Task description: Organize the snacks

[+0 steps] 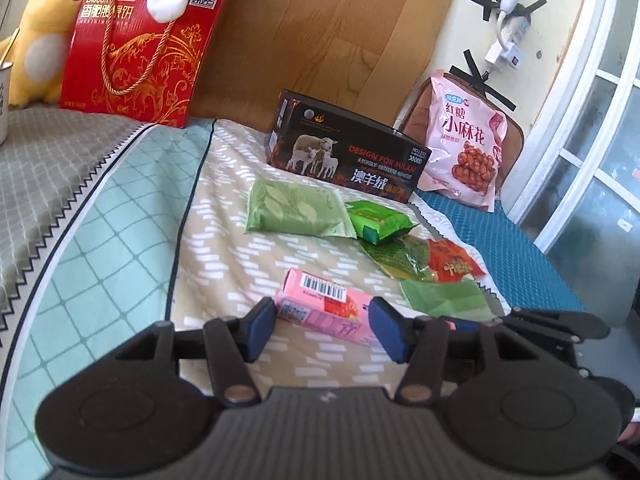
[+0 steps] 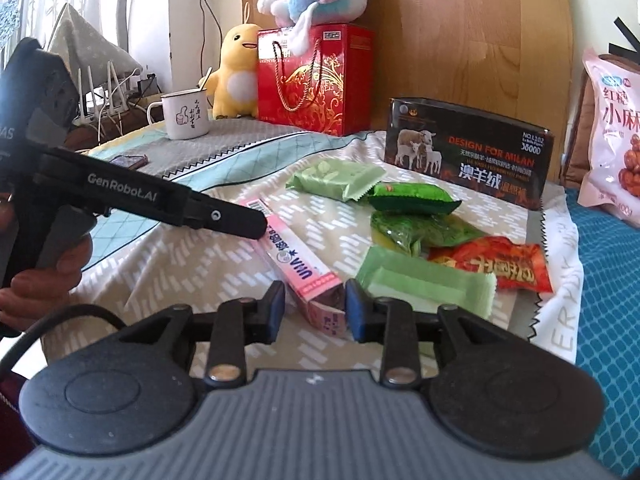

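A long pink snack box lies on the patterned cloth; it also shows in the right wrist view. My left gripper is open, its blue pads straddling the box's far end. My right gripper has its pads on either side of the box's near end, close to it; contact is unclear. Several packets lie beyond: a pale green pack, a dark green pack, a clear green bag, a red packet and a flat light green wrapper.
A black box with sheep pictures stands behind the packets. A large pink snack bag leans at the back right. A red gift box, a yellow plush, a mug and a phone sit at the back left.
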